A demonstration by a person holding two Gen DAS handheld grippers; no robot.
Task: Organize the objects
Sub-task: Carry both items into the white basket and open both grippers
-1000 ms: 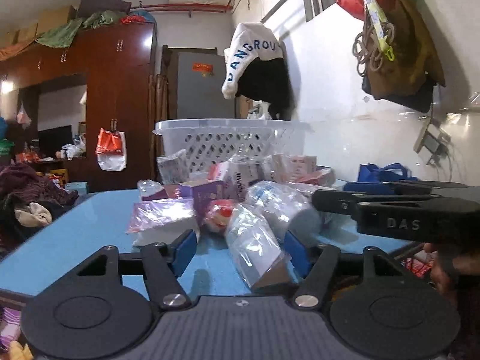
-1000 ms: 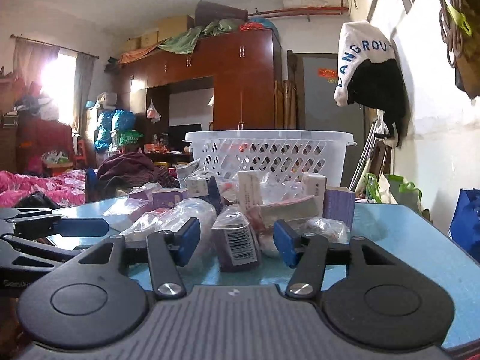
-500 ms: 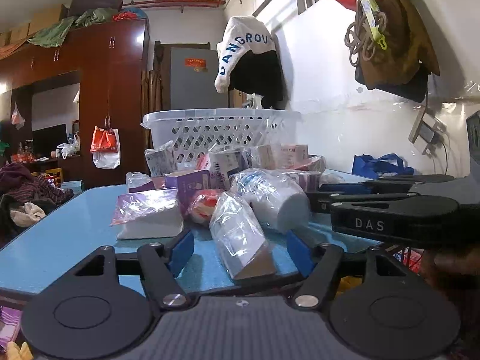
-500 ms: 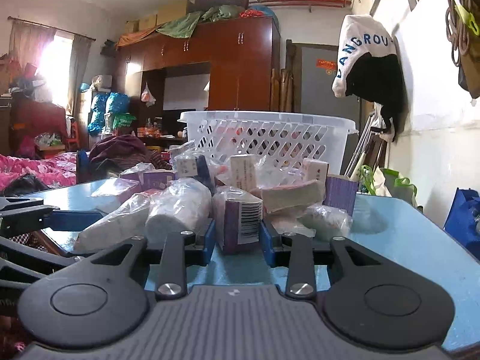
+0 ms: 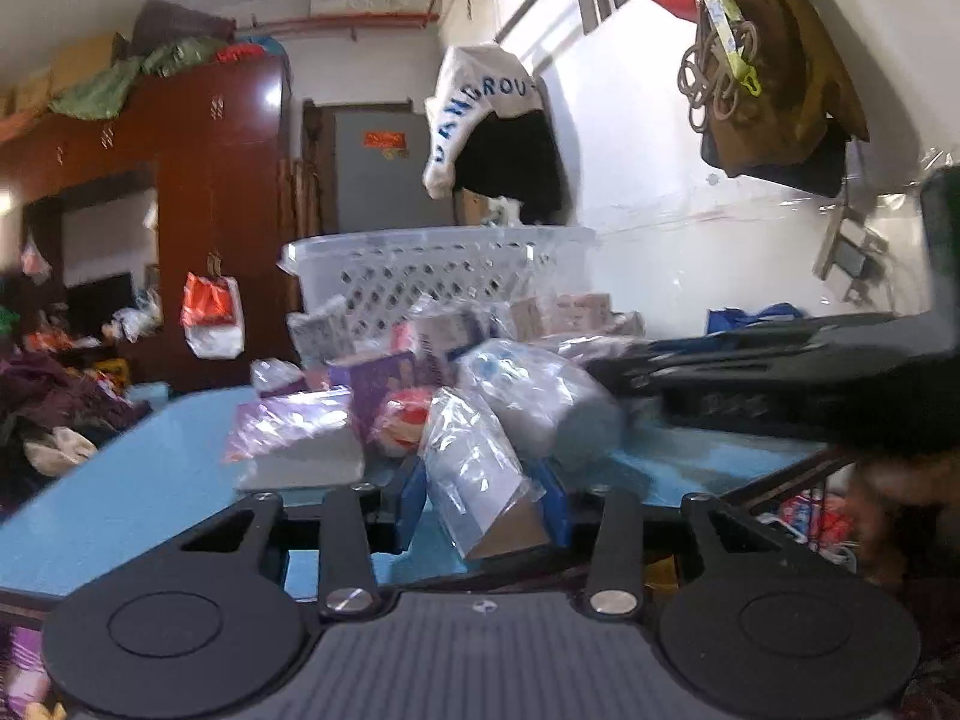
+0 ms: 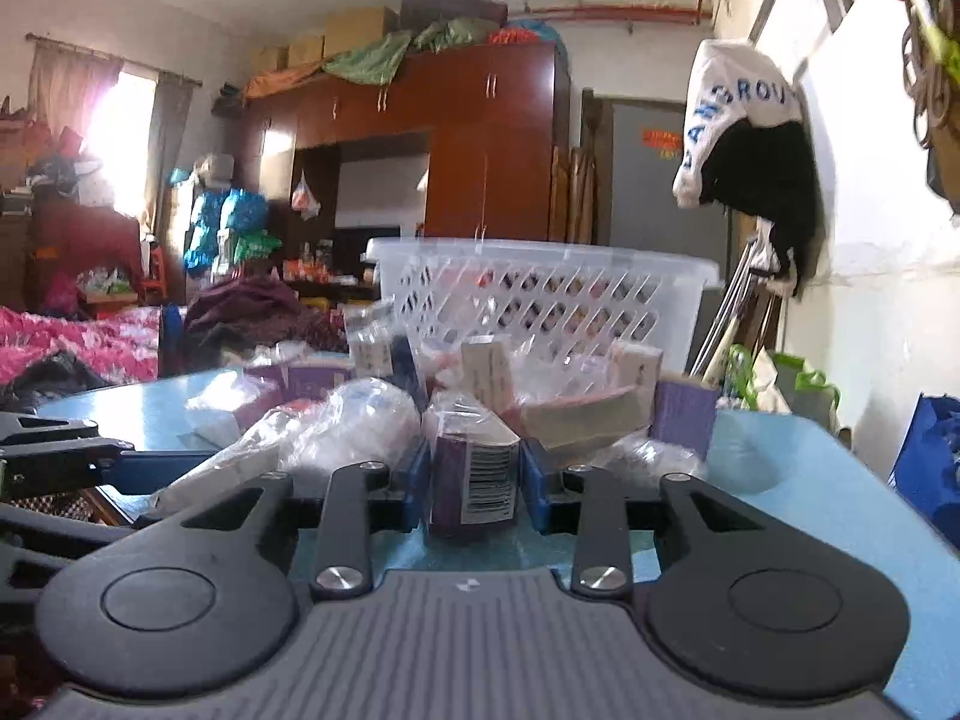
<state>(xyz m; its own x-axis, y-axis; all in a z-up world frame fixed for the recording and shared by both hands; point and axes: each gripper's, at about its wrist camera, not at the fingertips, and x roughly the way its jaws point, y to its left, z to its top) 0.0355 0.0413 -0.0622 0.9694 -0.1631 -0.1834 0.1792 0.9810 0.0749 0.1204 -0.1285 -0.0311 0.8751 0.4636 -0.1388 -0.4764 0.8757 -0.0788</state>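
Right wrist view puts my right gripper [image 6: 474, 480] low in the centre of the frame, its blue pads pressed against both sides of a purple box [image 6: 474, 468] wrapped in clear film, barcode facing me, standing at the near edge of the pile on the blue table [image 6: 798, 480]. I judge that box to be light and fairly stiff, so the flat sides are the right place to hold it, though the loose film could let it slip if I ease off. Left wrist view shows my left gripper [image 5: 483, 495] at lower centre, fingers closed in on a bagged packet [image 5: 474, 474] that leans toward me at the front of the same pile; whether the pads truly bite or only touch the bag I cannot tell for certain, but they look pinched on it. That packet seems light, with a crinkly, slippery bag around something firmer, so I would grip across the solid body, not the slack plastic. A white basket [image 5: 438, 276] stands behind the pile, upper centre in both views, and looks like the likely destination.
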